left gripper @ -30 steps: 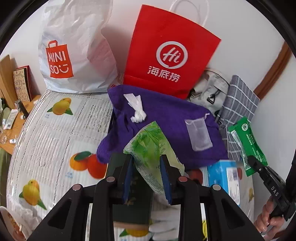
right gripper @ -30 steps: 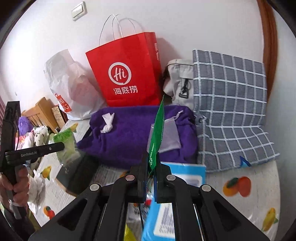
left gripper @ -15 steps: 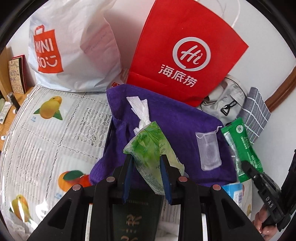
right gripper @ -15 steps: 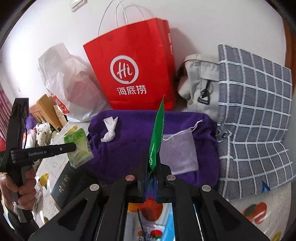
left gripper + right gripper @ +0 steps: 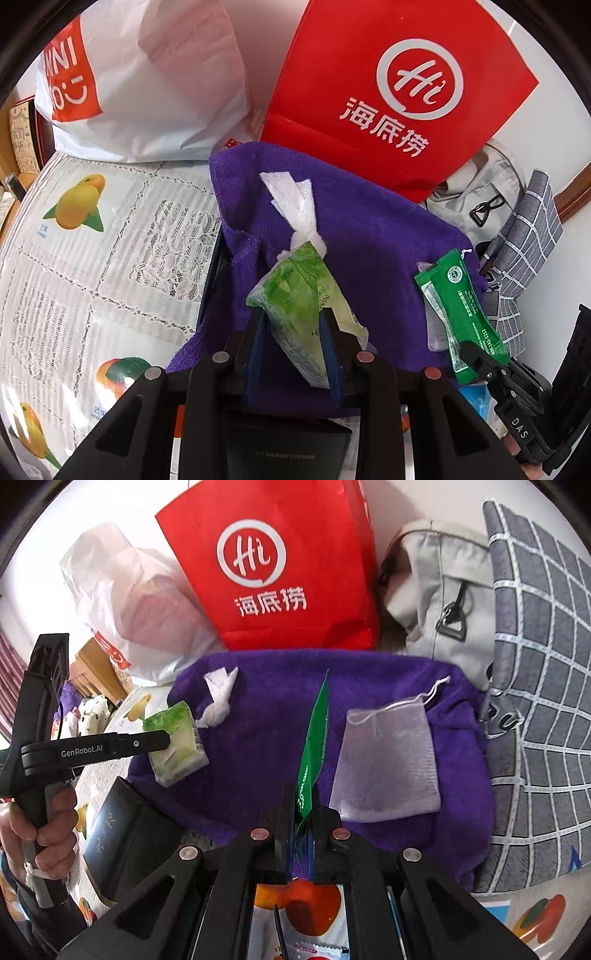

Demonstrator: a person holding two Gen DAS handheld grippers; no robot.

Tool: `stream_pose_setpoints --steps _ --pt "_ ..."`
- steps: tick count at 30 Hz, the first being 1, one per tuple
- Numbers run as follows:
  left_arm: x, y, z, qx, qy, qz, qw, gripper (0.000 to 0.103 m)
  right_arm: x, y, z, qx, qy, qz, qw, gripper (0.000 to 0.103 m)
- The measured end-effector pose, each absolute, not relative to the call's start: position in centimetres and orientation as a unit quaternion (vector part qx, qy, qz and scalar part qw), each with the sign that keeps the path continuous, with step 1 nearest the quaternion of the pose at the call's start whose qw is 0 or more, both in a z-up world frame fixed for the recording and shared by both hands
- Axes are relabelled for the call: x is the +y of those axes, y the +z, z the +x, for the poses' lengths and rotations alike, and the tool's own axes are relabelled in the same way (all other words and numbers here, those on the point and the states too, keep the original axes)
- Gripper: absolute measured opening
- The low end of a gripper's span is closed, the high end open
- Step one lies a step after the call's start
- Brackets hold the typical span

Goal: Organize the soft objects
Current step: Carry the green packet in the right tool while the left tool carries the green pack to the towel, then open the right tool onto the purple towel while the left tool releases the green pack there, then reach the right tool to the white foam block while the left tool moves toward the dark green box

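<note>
- Tissue pack point(image 5: 303, 295) in green-and-white wrap sits clenched between the blue pads of the left gripper point(image 5: 293, 350), held above the near edge of the purple towel point(image 5: 369, 240); from the right wrist view the same pack point(image 5: 177, 738) hangs at the towel's left edge.
- Green sachet point(image 5: 314, 753) stands edge-on, pinched tight in the right gripper point(image 5: 299, 834); the left wrist view shows its flat printed face point(image 5: 458, 306) over the towel's right side.
- Purple towel point(image 5: 258, 738) lies spread on the desk point(image 5: 110, 240), partly draped over a dark box point(image 5: 122, 834).
- On the towel rest a knotted white tissue point(image 5: 218, 698) to the left and a pale mesh drawstring pouch point(image 5: 388, 760) to the right, well apart from each other.
- Behind the towel stands a red paper bag point(image 5: 273, 576) with a white logo; a white plastic shopping bag point(image 5: 140, 81) sits to its left.
- Right of the red bag lie a light grey bag with a buckle point(image 5: 443, 590) and a grey checked cloth point(image 5: 535, 701), the cloth touching the towel's right edge.
- Fruit-print lace cover lies over the desk.
- Person's left hand point(image 5: 40, 834) grips the handle of the left gripper.
</note>
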State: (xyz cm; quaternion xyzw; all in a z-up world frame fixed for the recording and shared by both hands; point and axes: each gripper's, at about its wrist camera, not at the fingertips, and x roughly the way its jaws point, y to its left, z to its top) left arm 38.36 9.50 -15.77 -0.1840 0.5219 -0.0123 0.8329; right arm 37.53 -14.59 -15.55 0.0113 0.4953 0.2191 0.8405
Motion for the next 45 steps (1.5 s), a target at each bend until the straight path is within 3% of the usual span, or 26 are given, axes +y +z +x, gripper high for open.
stream_pose_setpoints --steps 10,13,15,17,20,26,37,45 --pt "8.9 -17.2 39.3 0.543 -0.013 -0.181 0.820 0.028 -14.7 -17.5 38.8 0.523 0.214 0.012 0.825 0.009" --pt "8.8 -17.3 39.5 0.547 -0.013 -0.178 0.818 0.030 -14.9 -17.6 38.9 0.525 0.211 0.014 0.824 0.009" --pt "8.9 -17.3 39.5 0.553 -0.013 -0.176 0.814 0.037 -15.0 -17.5 38.9 0.528 0.208 0.011 0.823 0.010" --pt "8.7 -17.2 39.4 0.557 -0.013 -0.171 0.813 0.040 -15.0 -17.4 38.8 0.527 0.208 0.009 0.824 0.023" --pt "8.7 -16.8 39.0 0.557 -0.014 -0.172 0.813 0.052 -15.1 -16.8 38.2 0.519 0.203 0.000 0.831 0.047" --pt "9.6 -15.3 37.0 0.552 0.000 -0.180 0.814 0.056 -16.3 -14.8 36.1 0.502 0.181 -0.004 0.846 0.057" --pt "11.0 -11.2 30.6 0.516 -0.012 -0.190 0.835 0.056 -16.9 -11.1 28.1 0.471 0.185 0.013 0.862 0.060" --pt "10.7 -10.8 25.4 0.503 -0.021 -0.182 0.845 0.056 -13.9 -12.8 23.2 0.488 0.198 -0.027 0.850 0.060"
